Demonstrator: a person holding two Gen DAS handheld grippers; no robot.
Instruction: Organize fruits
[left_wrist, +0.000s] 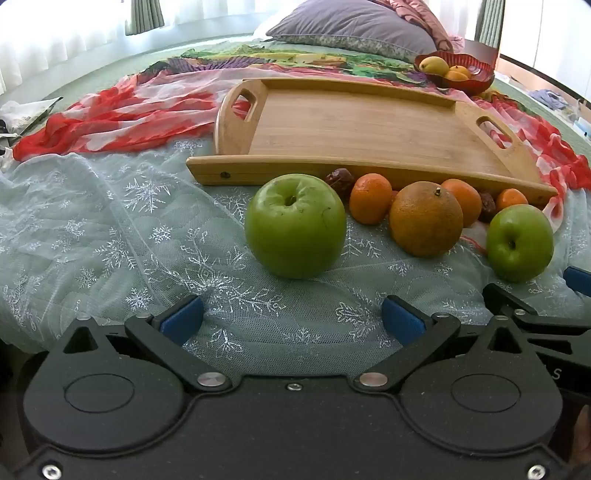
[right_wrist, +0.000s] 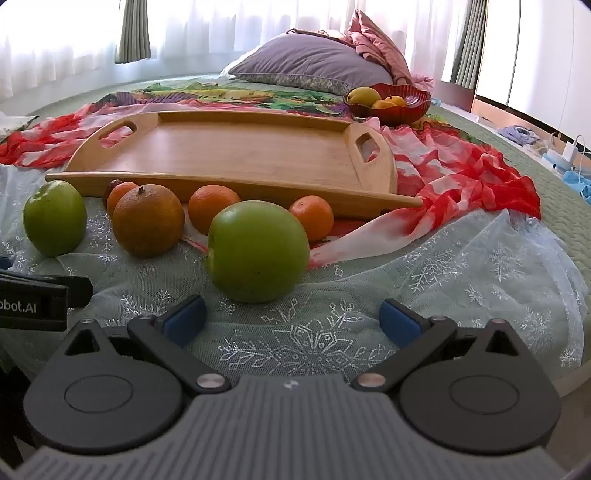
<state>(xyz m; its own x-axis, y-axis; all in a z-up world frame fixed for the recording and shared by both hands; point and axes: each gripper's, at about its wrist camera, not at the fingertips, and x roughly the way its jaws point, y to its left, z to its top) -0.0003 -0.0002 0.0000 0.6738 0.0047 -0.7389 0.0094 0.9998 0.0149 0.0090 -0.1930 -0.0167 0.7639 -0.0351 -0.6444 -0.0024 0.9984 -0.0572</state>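
A wooden tray (left_wrist: 369, 122) (right_wrist: 236, 151) lies on the bed with nothing in it. In front of it sit two green apples, a large orange (left_wrist: 425, 218) (right_wrist: 148, 220), several small mandarins (left_wrist: 370, 198) (right_wrist: 213, 207) and dark dates (left_wrist: 340, 180). My left gripper (left_wrist: 293, 319) is open, just short of the left green apple (left_wrist: 295, 226) (right_wrist: 54, 218). My right gripper (right_wrist: 293, 319) is open, just short of the right green apple (right_wrist: 258, 251) (left_wrist: 519, 243). Both grippers hold nothing.
A red bowl (left_wrist: 476, 75) (right_wrist: 406, 101) with yellow fruit stands behind the tray on the right. A red-and-white scarf (right_wrist: 461, 173), a snowflake mesh cloth (left_wrist: 110, 229) and a purple pillow (right_wrist: 314, 62) lie on the bed. The bed edge is at right.
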